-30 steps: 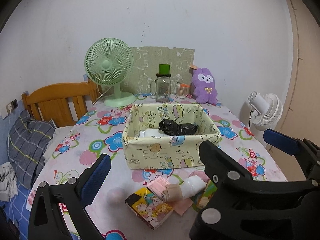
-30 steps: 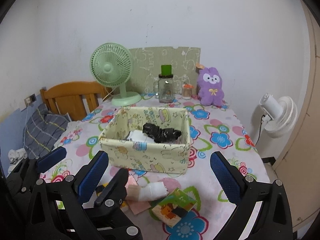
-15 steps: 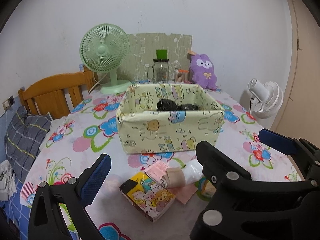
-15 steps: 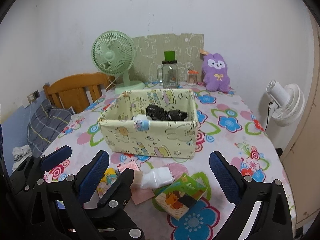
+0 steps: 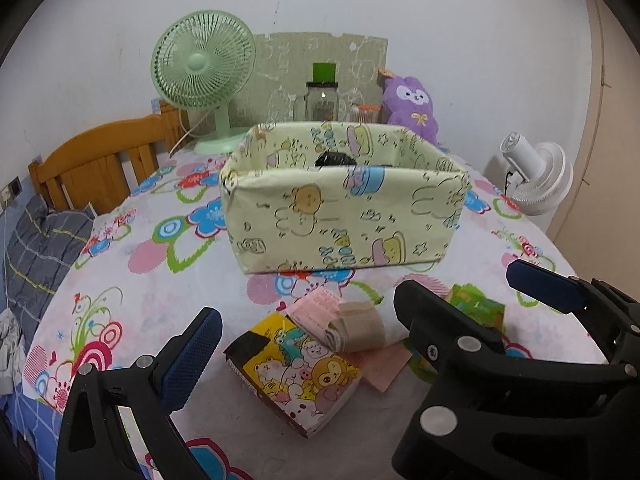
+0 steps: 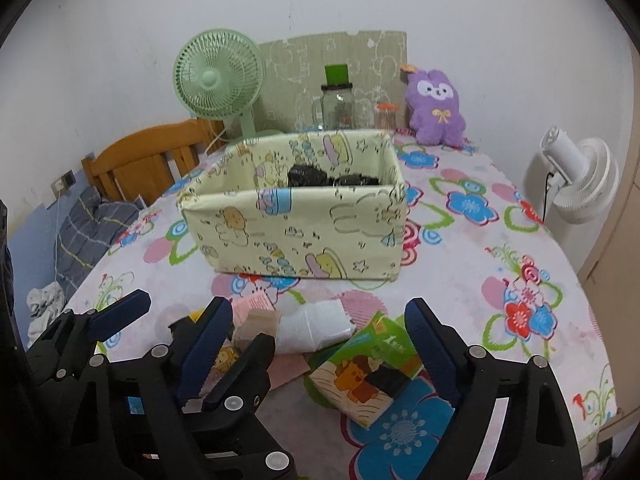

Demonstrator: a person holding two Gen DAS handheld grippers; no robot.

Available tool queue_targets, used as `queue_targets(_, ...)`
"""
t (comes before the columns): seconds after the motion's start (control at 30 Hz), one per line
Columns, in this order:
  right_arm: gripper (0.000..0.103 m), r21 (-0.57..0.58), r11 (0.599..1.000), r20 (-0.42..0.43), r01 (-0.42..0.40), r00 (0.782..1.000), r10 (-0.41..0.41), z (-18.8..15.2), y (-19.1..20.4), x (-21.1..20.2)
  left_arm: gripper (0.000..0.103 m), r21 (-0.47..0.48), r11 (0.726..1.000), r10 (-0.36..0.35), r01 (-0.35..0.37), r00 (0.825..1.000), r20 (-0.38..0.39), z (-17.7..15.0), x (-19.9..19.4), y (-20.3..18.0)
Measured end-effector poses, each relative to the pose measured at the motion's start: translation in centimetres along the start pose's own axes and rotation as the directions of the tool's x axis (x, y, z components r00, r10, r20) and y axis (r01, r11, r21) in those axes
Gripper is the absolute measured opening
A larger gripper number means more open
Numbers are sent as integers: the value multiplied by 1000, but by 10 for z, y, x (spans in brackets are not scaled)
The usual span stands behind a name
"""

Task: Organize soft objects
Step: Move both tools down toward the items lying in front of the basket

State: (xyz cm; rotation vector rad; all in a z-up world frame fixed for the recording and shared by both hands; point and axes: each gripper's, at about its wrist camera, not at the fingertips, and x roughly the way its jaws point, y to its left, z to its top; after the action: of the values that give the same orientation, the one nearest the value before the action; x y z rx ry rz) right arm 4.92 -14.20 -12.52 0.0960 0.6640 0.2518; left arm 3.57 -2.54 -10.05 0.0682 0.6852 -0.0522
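A yellow patterned fabric box (image 5: 344,216) stands on the flowered table, also in the right wrist view (image 6: 296,224), with a black soft item (image 6: 320,176) inside. In front of it lies a small pile: a beige roll (image 5: 356,326), a white soft packet (image 6: 314,326), a pink packet (image 5: 316,306), a yellow cartoon box (image 5: 294,374) and a green cartoon box (image 6: 366,376). My left gripper (image 5: 300,344) is open, low over the pile. My right gripper (image 6: 320,340) is open, just in front of the white packet and green box.
A green fan (image 5: 204,68), a glass jar with green lid (image 5: 322,96) and a purple plush rabbit (image 5: 412,110) stand at the back. A wooden chair (image 5: 100,164) is at left, a white fan (image 5: 536,176) at right beyond the table edge.
Both grippers have come down and forward toward the pile; the box and pile look larger and nearer. Both stay open and empty.
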Motion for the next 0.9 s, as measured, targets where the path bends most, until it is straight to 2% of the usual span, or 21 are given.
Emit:
queue_targets(0.53, 85, 19, 999, -91, 31, 995, -29, -21, -4, 22, 102, 9, 1000, -21, 21, 997, -70, -22, 17, -1)
queue_targets(0.67, 84, 17, 1000, -90, 24, 996, -23, -21, -3, 23, 101, 2, 1000, -13, 13, 997, -72, -22, 19, 3)
queue_targets(0.77, 84, 7, 1000, -88, 10, 996, -9, -20, 1, 25, 91, 4, 1000, 2, -2, 997, -77, -23, 21, 5)
queue_targets(0.9, 82, -1, 1000, -100, -1, 995, 1, -19, 6, 31, 88, 3, 1000, 20, -20, 996, -83, -25, 23, 10)
